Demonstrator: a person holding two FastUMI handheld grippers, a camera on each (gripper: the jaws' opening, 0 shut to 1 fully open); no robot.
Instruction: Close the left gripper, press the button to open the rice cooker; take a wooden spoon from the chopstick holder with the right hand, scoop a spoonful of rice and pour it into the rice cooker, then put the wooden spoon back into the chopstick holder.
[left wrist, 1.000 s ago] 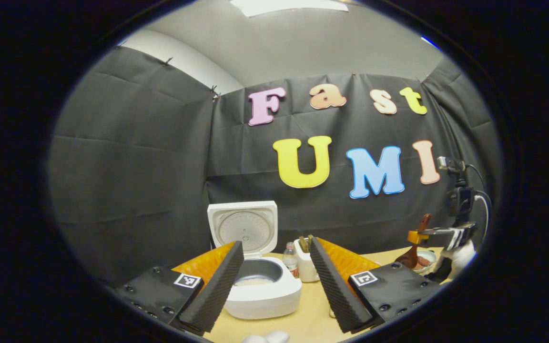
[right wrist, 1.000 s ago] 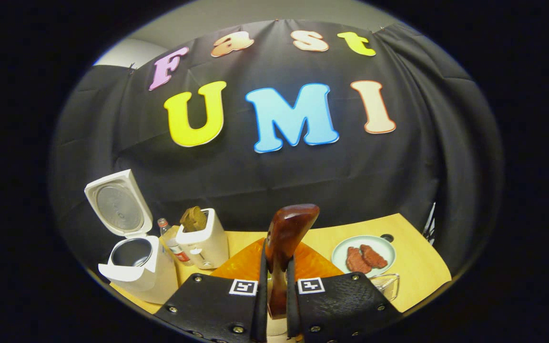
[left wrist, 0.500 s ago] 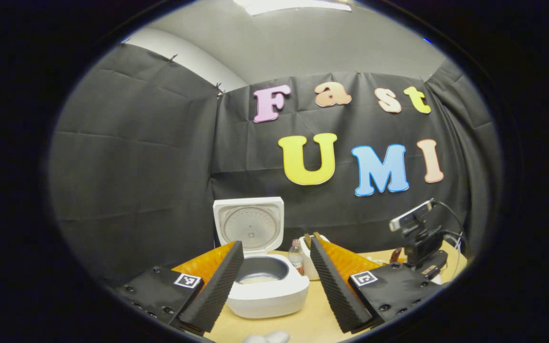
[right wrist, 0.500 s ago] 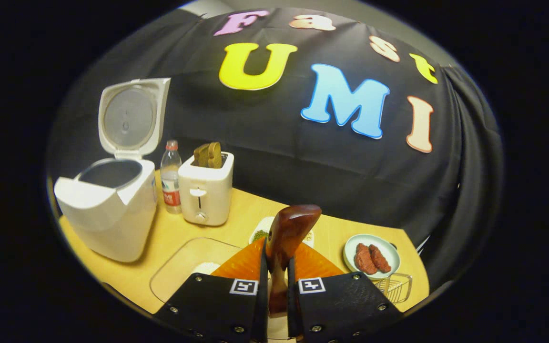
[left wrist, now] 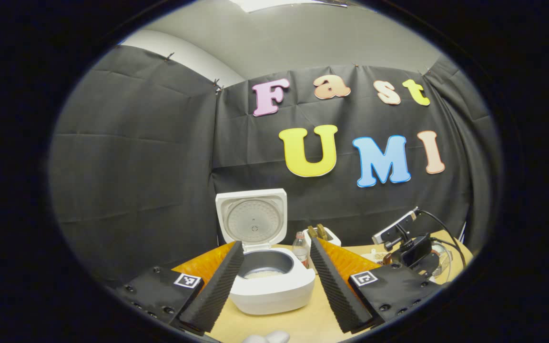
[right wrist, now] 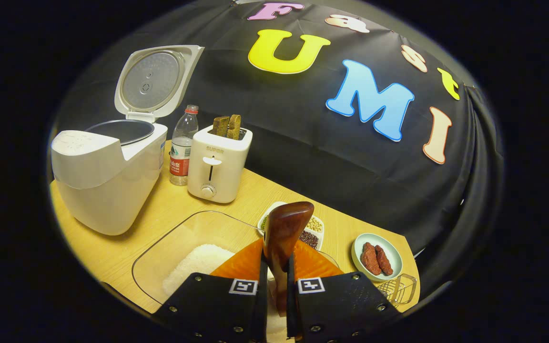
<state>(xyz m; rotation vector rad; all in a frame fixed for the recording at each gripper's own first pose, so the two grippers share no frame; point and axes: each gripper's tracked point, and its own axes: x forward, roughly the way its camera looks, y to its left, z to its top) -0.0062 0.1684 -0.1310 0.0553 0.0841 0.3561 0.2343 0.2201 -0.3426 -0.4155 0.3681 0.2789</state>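
Observation:
The white rice cooker stands open with its lid upright; a little rice lies in its pot. My left gripper is open in front of it, one finger on either side of the cooker, holding nothing. My right gripper is shut on a dark wooden spoon, whose end sticks up between the fingers. It hovers over a clear glass dish with a heap of white rice. The rice cooker stands to the left, lid raised. The right gripper also appears low on the right.
A water bottle and a white toaster with bread stand behind the glass dish. To the right are a divided dish of beans, a plate with red pieces and a wire basket. The table edge runs close in front.
My right gripper has tipped downward and come lower with the spoon, so the glass dish of rice now lies right under it. The left gripper has hardly moved and stays open.

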